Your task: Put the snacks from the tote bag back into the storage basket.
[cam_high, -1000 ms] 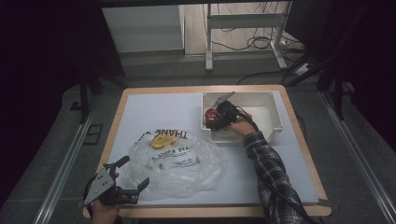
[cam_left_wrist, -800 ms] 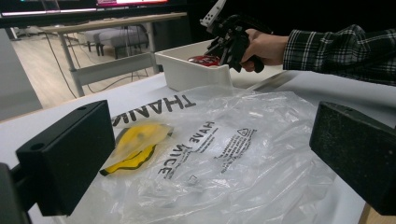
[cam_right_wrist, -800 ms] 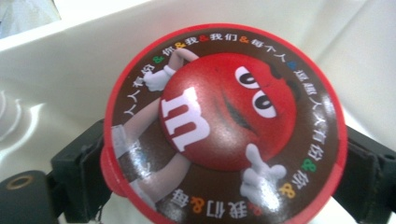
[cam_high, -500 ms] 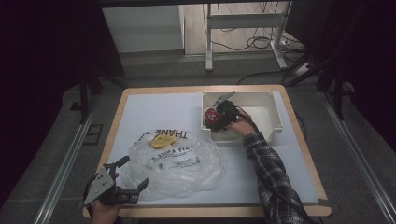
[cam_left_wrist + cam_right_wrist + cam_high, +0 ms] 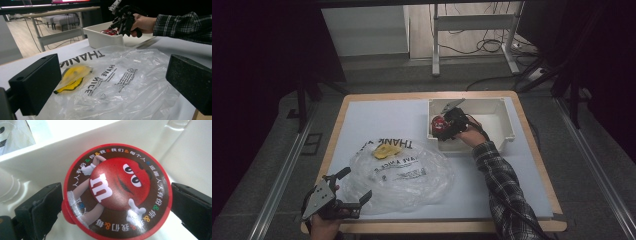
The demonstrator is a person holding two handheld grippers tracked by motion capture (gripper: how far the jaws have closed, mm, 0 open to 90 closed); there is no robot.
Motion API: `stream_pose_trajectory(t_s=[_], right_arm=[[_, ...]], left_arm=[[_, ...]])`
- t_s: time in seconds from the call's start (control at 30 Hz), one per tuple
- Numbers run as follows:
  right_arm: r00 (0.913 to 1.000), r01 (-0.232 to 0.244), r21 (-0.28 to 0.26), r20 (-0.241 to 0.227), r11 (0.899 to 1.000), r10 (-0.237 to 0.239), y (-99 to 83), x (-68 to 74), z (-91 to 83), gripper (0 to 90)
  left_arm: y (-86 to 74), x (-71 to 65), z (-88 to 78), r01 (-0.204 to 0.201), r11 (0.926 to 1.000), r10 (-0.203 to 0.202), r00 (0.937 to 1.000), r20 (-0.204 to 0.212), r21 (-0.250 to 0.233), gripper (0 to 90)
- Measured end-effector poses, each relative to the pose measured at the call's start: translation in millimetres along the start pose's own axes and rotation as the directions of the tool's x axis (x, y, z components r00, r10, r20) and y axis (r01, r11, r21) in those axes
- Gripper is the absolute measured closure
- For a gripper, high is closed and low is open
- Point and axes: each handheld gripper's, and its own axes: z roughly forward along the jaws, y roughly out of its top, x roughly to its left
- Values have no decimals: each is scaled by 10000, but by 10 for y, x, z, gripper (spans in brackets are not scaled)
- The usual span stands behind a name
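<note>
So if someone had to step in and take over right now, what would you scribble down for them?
Right gripper: jaws have just been opening and stand wide on either side of the round red candy tub with the cartoon lid, with a gap at the right jaw; contact at the left one is unclear.
The tub sits inside the white plastic bin.
Left gripper: open, holding nothing, at the near edge of the crumpled clear plastic bag.
Done: tub is in the bin.
Left: probably draw the right gripper out; the bag lies untouched.
</note>
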Motion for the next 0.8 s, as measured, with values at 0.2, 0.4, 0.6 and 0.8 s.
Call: stream_pose_trajectory(t_s=[0.2, 0.4, 0.6, 0.8], right_arm=[[10000, 10, -197, 53, 9998, -9, 7, 10, -48, 7], [9999, 84, -303, 96, 9995, -81, 11, 26, -91, 7], [9998, 127, -409, 167, 9991, -121, 15, 39, -134, 7], [9995, 224, -556, 230, 9982, -212, 26, 57, -175, 7]], left_arm=[[1, -3, 2, -13, 10000, 13, 10000, 0, 13, 2], [1, -4, 3, -26, 10000, 26, 10000, -10, 29, 2], [1, -1, 1, -8, 10000, 8, 10000, -36, 13, 2], [1, -3, 3, -19, 10000, 19, 10000, -35, 26, 2]])
